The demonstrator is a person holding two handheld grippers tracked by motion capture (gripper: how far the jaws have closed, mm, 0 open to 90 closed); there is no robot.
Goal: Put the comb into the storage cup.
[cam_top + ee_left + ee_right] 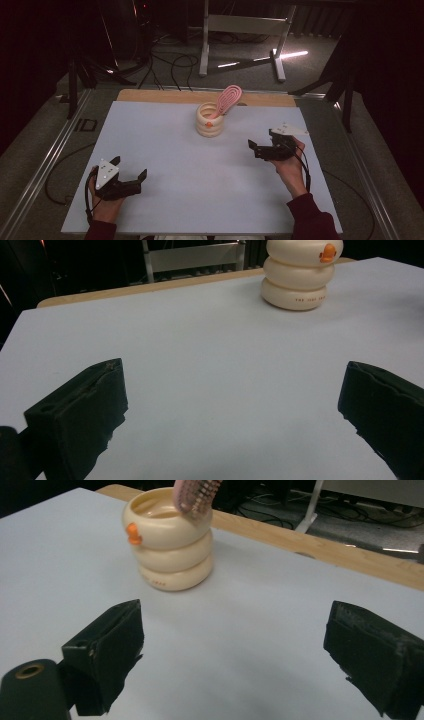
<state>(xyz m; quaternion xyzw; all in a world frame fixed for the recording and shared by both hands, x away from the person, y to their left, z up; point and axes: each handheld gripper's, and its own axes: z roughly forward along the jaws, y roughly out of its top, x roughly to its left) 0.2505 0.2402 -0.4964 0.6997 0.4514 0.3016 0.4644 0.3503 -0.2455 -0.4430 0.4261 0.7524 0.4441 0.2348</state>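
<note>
A cream ribbed cup (pixel 210 120) with a small orange knob stands upright at the back middle of the white board. A pink oval brush (pixel 228 99) leans out of it toward the right. The cup (pixel 299 275) sits far ahead and to the right in the left gripper view, and the cup (pixel 169 539) with the pink brush (pixel 193 493) lies ahead left in the right gripper view. My left gripper (pixel 131 168) rests open near the front left. Right of the cup, my right gripper (pixel 261 139) is open, jaws apart over bare board.
The white board (pixel 165 150) lies on a wooden tabletop (pixel 150 95) whose back edge shows. Metal rails run along both sides of the table. A grey stand (pixel 240 35) and cables lie on the floor behind.
</note>
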